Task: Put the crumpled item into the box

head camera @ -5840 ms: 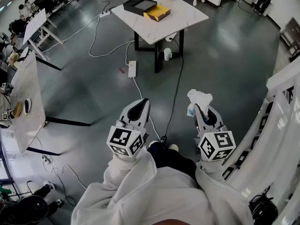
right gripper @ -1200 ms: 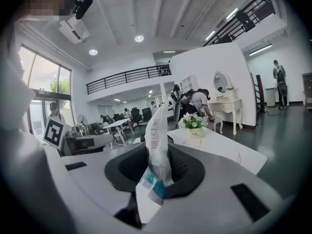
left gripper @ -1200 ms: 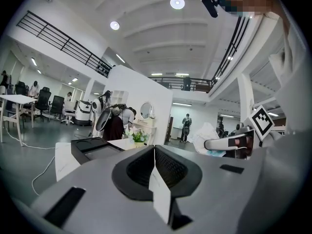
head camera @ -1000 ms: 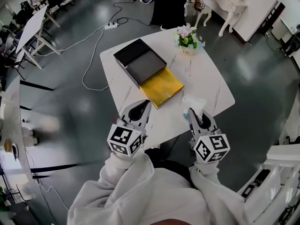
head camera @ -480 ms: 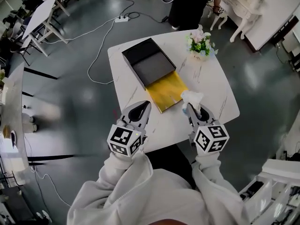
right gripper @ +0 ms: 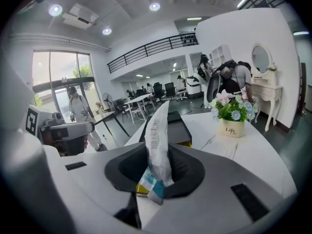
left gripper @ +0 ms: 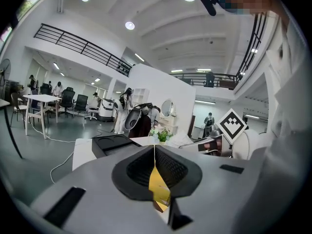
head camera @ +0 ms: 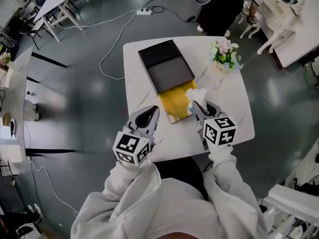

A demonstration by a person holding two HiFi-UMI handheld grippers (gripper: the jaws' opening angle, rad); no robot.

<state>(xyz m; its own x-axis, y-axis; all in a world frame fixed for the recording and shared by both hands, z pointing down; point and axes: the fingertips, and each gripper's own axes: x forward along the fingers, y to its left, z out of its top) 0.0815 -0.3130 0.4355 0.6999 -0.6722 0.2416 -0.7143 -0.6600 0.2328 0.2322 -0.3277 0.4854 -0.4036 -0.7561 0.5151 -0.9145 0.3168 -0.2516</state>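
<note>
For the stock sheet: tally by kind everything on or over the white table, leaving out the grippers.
Black box piece: 1
Yellow box piece: 1
Flower pot: 1
Crumpled wrapper: 1
Total: 4

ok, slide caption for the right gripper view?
Right gripper shut on a crumpled wrapper, facing the open box on the white table.

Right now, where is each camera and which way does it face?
Head view: on the person's head, steeply down at table and box; sleeves, left gripper, right gripper show.
Left gripper view: rides that gripper, facing across the table; shut jaws show.
Right gripper view: rides that gripper, facing the flower pot; jaws clamp crumpled item.
All share the box.
</note>
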